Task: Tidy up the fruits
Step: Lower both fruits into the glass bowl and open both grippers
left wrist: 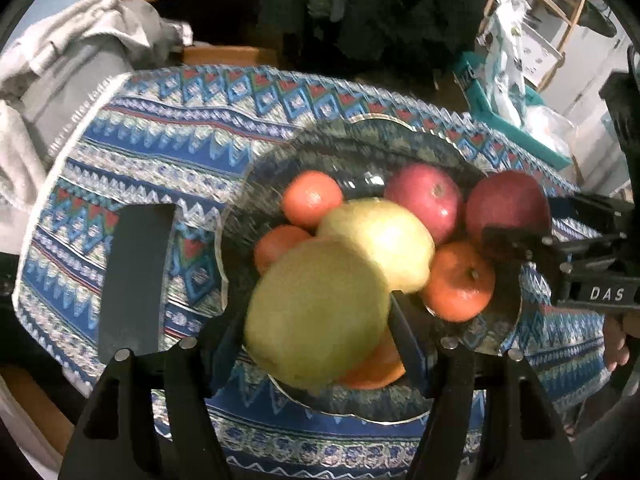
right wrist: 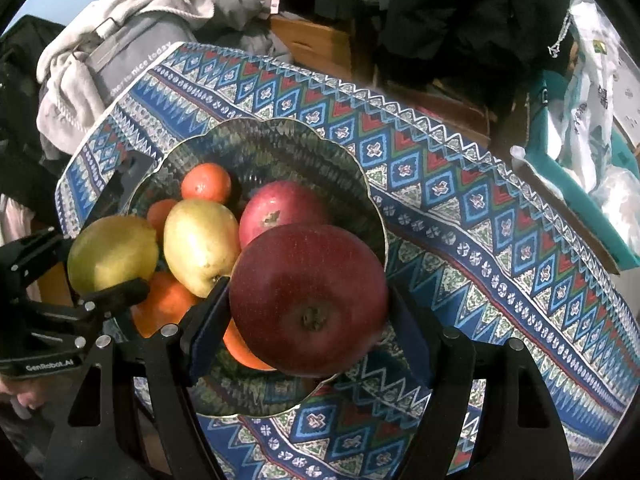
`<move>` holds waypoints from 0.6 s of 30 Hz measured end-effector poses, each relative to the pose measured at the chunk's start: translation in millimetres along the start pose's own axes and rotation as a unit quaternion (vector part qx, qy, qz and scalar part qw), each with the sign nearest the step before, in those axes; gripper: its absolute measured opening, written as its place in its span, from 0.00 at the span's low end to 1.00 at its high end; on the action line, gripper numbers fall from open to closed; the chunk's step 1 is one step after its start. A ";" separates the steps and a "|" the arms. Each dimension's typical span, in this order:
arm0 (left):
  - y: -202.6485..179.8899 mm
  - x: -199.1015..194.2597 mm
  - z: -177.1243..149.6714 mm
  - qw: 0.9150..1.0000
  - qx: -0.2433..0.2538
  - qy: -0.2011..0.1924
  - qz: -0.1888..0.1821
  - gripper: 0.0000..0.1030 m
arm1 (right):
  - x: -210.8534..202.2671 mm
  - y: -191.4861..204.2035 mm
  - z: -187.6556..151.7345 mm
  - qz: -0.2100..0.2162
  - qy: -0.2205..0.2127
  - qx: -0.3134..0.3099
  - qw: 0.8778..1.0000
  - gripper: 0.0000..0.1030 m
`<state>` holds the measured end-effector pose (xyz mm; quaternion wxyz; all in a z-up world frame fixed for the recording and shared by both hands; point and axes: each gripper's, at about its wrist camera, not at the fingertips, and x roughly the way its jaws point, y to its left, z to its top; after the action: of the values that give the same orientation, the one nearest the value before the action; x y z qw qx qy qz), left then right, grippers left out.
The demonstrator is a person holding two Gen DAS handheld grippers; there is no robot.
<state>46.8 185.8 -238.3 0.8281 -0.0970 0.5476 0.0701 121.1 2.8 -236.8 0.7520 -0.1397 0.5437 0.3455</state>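
A clear glass bowl (left wrist: 492,320) (right wrist: 360,168) stands on a patterned cloth and holds fruit. My left gripper (left wrist: 316,312) is shut on a yellow-green pear (left wrist: 316,312) (right wrist: 112,252) above the bowl's near left rim. My right gripper (right wrist: 308,300) is shut on a dark red apple (right wrist: 308,300) (left wrist: 506,204) above the bowl's right side. In the bowl lie a second pear (left wrist: 380,240) (right wrist: 200,244), a pink-red apple (left wrist: 426,198) (right wrist: 280,204) and several oranges (left wrist: 460,280) (right wrist: 206,182).
The blue patterned cloth (left wrist: 160,152) (right wrist: 480,200) covers a small table. A flat black object (left wrist: 136,276) lies on it left of the bowl. Grey and white clothes (left wrist: 60,60) (right wrist: 120,20) pile at the far left. A teal box (left wrist: 500,108) with plastic bags stands at the right.
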 end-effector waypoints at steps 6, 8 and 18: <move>6.8 -5.5 2.5 1.000 -0.010 -0.011 -0.005 0.74 | -0.2 -1.3 0.1 0.001 -0.001 0.004 1.000 0.75; 3.3 -6.2 2.9 1.000 -0.003 -0.012 -0.002 0.74 | -2.8 -0.5 0.5 -0.002 -0.007 0.002 1.000 0.75; -9.2 -21.6 2.5 1.000 0.011 -0.022 -0.002 0.74 | -40.1 7.6 7.0 0.007 -0.056 0.001 0.998 0.75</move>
<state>42.7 177.3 -216.7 0.8411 -0.0873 0.5299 0.0646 114.2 -2.4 -196.3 0.7791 -0.1155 0.5019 0.3574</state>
